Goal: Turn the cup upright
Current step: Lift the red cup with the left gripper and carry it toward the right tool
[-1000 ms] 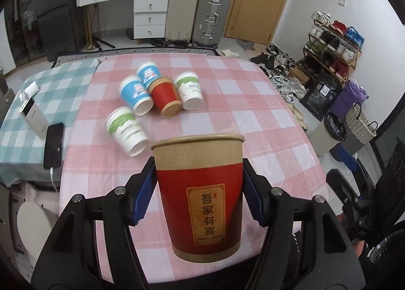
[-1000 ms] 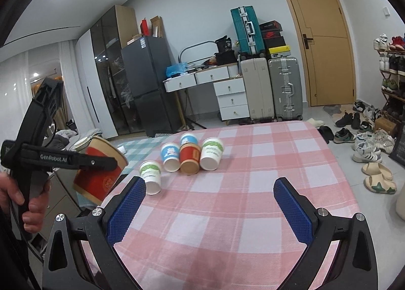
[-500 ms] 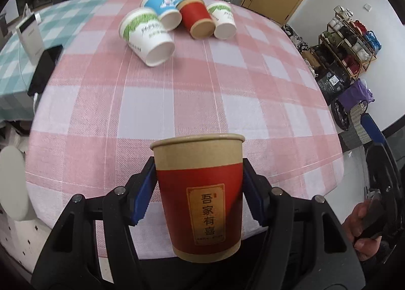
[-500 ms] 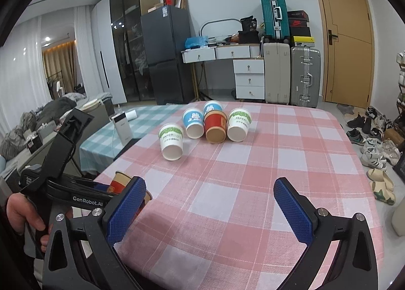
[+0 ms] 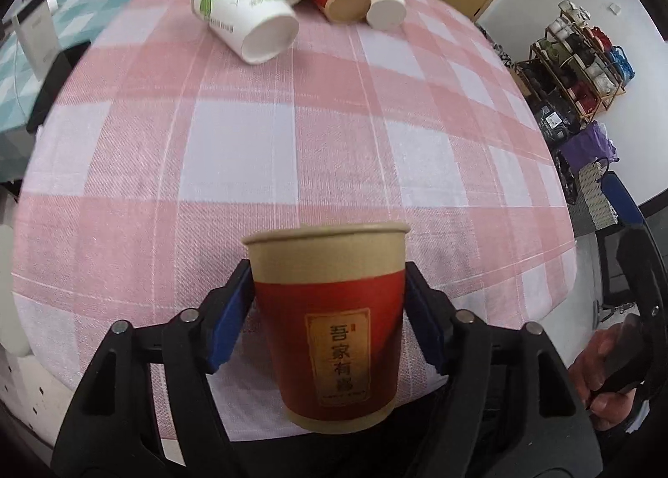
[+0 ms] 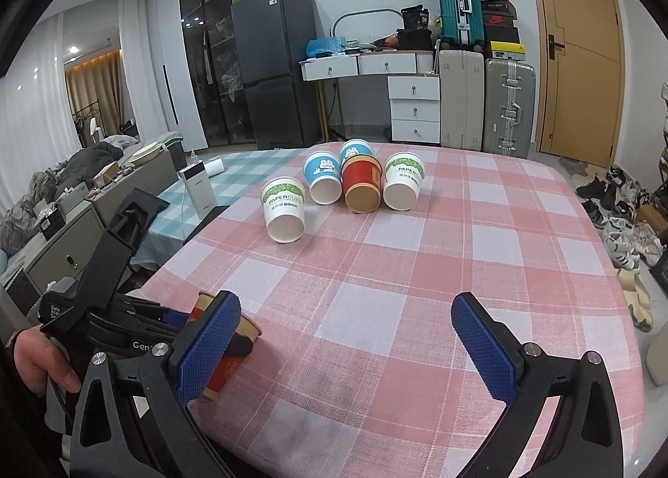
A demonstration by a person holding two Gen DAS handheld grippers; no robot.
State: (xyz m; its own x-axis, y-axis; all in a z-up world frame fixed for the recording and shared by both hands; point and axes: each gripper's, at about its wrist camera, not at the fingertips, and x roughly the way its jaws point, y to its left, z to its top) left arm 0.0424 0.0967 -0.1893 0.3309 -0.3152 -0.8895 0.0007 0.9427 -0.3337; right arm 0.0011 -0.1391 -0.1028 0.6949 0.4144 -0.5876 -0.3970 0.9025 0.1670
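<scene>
My left gripper (image 5: 327, 311) has its blue-padded fingers (image 5: 229, 319) clamped on the red paper cup (image 5: 330, 323), one on each side of the wall just under the brown rim band. The cup sits upright in that view, mouth up, above the near edge of the desk (image 5: 234, 169); I cannot tell whether its base touches the pink-and-white checked cloth. A gold label on its front carries a column of Chinese characters, 吾家有喜, with smaller print beneath that I cannot read.

From the right wrist view the same cup (image 6: 227, 357) shows at the desk's near left corner, mostly hidden behind my right gripper's left finger. The left gripper's black body there bears white lettering starting "Gen", the rest covered. A hand (image 6: 44, 361) grips its handle.

My right gripper (image 6: 346, 348) has its fingers spread wide, nothing between them, above the desk's near edge.

Toward the far side of the desk five more cups lie on their sides: a white-and-green one printed "PAPERCUP" (image 6: 284, 208) nearest, then two blue ones (image 6: 322, 178), a red one (image 6: 362, 185) and another white-and-green one (image 6: 403, 182) in a touching cluster.
</scene>
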